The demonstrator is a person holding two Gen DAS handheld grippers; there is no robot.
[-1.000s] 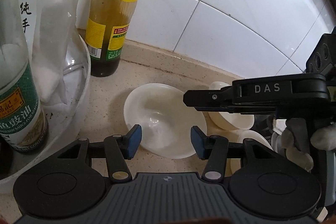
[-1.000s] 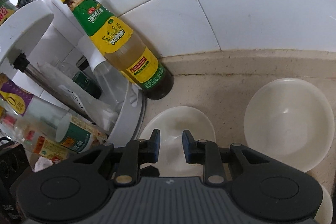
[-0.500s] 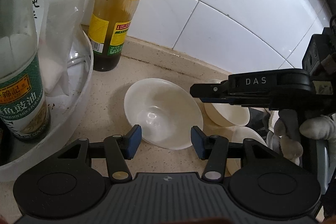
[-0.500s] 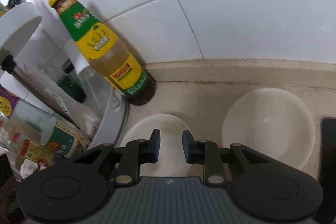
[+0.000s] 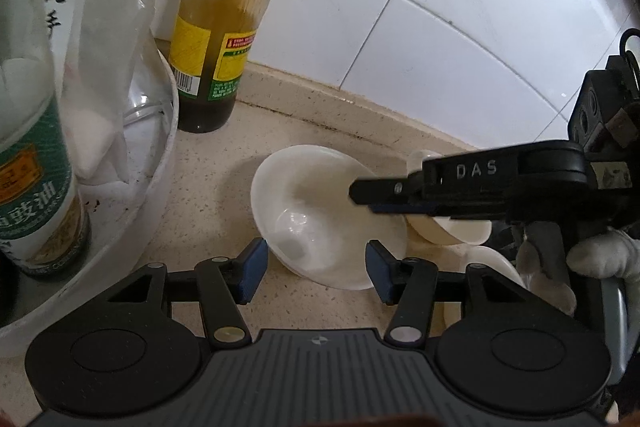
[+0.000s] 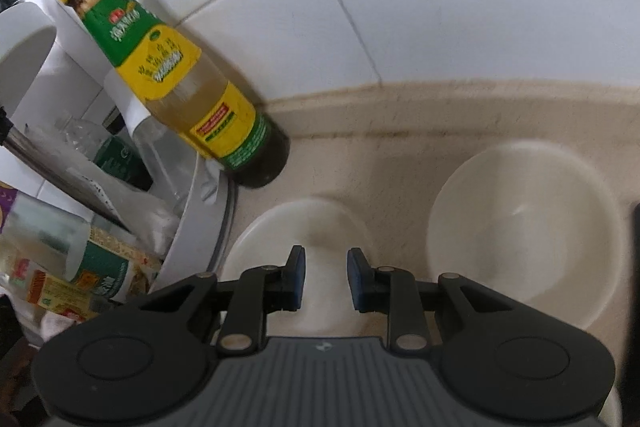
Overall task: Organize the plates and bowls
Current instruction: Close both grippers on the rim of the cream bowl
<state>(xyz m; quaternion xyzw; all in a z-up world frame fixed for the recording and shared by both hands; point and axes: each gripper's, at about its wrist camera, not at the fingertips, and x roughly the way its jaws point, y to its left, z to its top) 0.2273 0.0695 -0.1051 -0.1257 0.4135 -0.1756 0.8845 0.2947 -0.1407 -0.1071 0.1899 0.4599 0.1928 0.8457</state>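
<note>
Right tool (image 6: 326,277) is closing, its jaws narrower than a second ago, astride the rim of the tilted white ceramic bowl (image 5: 320,211) on the beige speckled counter (image 5: 224,187); pad contact cannot be confirmed. Left tool (image 5: 314,269) stands half open before the bowl, holding nothing. Judgement: a rim grasp is starting. Clearance is tight: yellow-labelled glass sauce bottle (image 6: 188,87) and white round condiment tray (image 5: 160,163) left, second white bowl (image 6: 524,231) right, tiled wall behind.

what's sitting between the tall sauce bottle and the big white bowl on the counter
Nothing: in the left wrist view only bare speckled counter separates the sauce bottle from the bowl.
</note>
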